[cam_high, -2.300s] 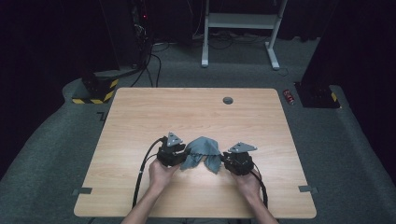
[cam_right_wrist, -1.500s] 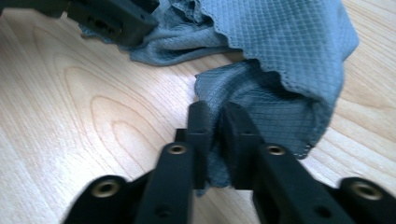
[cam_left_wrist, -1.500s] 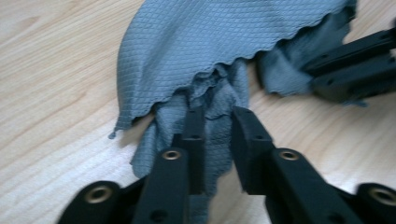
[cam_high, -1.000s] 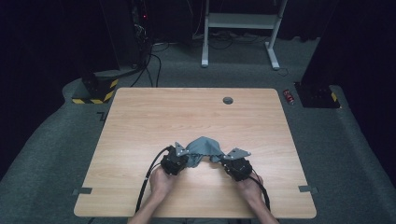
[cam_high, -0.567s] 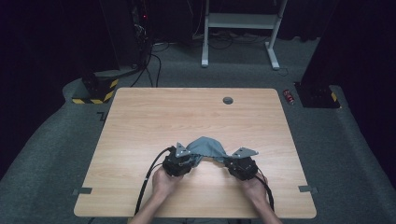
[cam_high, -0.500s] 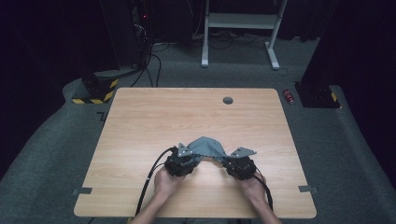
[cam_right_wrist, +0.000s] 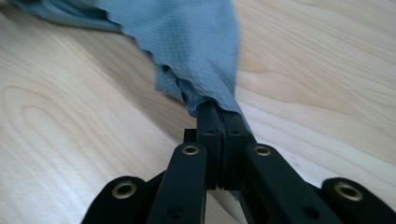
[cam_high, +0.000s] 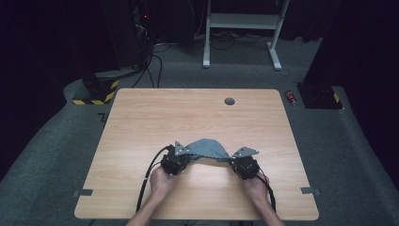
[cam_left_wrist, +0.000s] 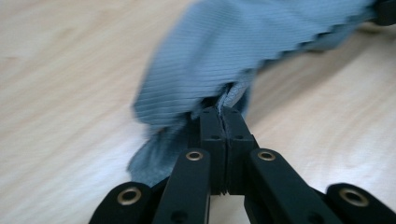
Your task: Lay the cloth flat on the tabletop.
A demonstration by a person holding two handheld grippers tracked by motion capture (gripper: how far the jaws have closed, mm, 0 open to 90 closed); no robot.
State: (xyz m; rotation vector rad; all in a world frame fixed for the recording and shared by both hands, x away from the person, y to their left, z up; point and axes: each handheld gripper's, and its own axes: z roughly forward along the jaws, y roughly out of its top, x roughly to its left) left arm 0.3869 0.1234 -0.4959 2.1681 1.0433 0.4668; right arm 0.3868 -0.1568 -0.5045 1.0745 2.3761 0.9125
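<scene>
Cloth [cam_high: 207, 149], grey-blue and finely ribbed, held at two opposite ends and raised into a low arch over the near half of the desk [cam_high: 155, 113]. In the high view the left gripper [cam_high: 184, 157] and the right gripper [cam_high: 234, 161] sit at either end of the fabric, each steered by a hand [cam_high: 161, 180] that enters from the bottom edge, with a black cable [cam_high: 145, 181] trailing back from the left one. In the left gripper view the black jaws meet flush, with a bunched fold of cloth [cam_left_wrist: 224, 60] pinched at their tips; the rest of the fabric sweeps up and away toward the far hand. In the right gripper view the jaws are likewise pressed together on a gathered end of the cloth [cam_right_wrist: 187, 46], which fans out beyond them above the wood grain. Both pairs of jaws have just closed, each with fabric between them.

Step in hand, as judged: a two-point grasp has been secured, preparatory to spreading or folding the cloth. The middle hangs slack, and the edges are crumpled near each pinch. The next move calls for drawing the two grippers apart evenly to take out the sag, at matching height so that neither end slips free, before the fabric is laid flat on the desk. A small round grommet [cam_high: 229, 100] lies well beyond, near the far edge.
</scene>
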